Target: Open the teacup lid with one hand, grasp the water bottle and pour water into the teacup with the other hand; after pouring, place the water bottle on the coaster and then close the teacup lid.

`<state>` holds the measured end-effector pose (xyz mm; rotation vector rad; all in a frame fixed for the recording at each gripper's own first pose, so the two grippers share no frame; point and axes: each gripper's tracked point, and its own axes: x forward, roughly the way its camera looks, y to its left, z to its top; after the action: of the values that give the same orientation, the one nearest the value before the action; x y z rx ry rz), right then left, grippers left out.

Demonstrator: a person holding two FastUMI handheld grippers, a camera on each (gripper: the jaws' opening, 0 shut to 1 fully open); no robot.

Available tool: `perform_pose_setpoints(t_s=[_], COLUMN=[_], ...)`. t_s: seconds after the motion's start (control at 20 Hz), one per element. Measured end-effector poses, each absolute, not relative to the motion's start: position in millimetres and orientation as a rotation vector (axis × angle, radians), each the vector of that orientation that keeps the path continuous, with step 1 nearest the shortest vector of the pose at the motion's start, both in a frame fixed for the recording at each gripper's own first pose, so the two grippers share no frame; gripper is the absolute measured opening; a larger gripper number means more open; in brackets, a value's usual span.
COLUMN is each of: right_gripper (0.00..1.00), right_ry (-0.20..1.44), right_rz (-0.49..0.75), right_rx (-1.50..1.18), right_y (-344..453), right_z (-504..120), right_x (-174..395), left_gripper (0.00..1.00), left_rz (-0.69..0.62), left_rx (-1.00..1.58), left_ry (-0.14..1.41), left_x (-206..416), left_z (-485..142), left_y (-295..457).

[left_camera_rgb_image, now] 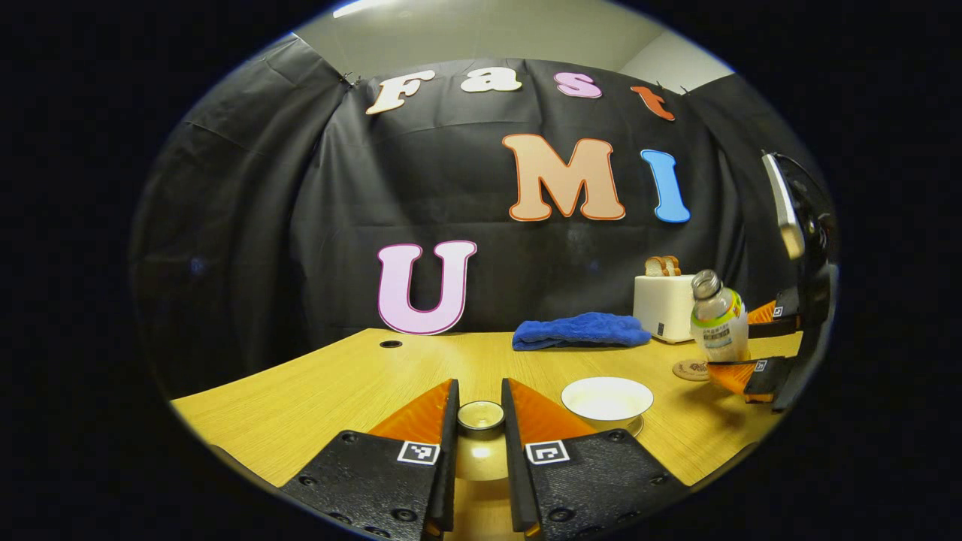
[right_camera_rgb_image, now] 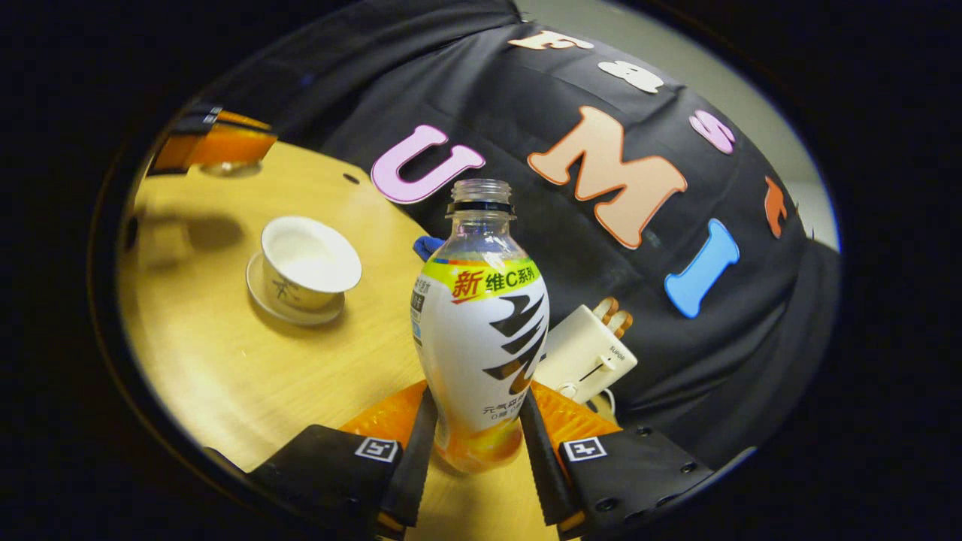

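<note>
My left gripper is shut on the knob of the teacup lid and holds it just left of the open white teacup, which sits on its saucer. My right gripper is shut on the lower body of the uncapped water bottle. In the left gripper view the bottle leans left toward the cup, in the right gripper, close above the round coaster. From the right gripper view the teacup lies ahead to the left, with the left gripper beyond it.
A white toaster with bread slices stands at the back of the wooden table, with a folded blue cloth to its left. A cable hole sits near the back left. Black cloth walls close in the table.
</note>
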<state>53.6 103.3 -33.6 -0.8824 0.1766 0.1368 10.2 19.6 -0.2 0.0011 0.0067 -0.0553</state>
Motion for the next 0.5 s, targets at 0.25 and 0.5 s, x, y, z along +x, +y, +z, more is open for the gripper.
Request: perform_pose_setpoints(t_s=[0.25, 0.5], right_gripper=[0.64, 0.64], right_ry=[0.153, 0.083], right_rz=[0.094, 0.052], right_rx=[-1.084, -1.261], right_y=[101.8, 100.1], right_z=[-26.6, -5.7], right_x=[60.3, 75.1], left_gripper=[0.27, 0.27], left_rz=[-0.056, -0.056], left_rx=[0.001, -0.001], left_ry=[0.007, 0.007], left_x=[10.3, 10.4], left_z=[-0.3, -1.1], left_y=[19.3, 19.4])
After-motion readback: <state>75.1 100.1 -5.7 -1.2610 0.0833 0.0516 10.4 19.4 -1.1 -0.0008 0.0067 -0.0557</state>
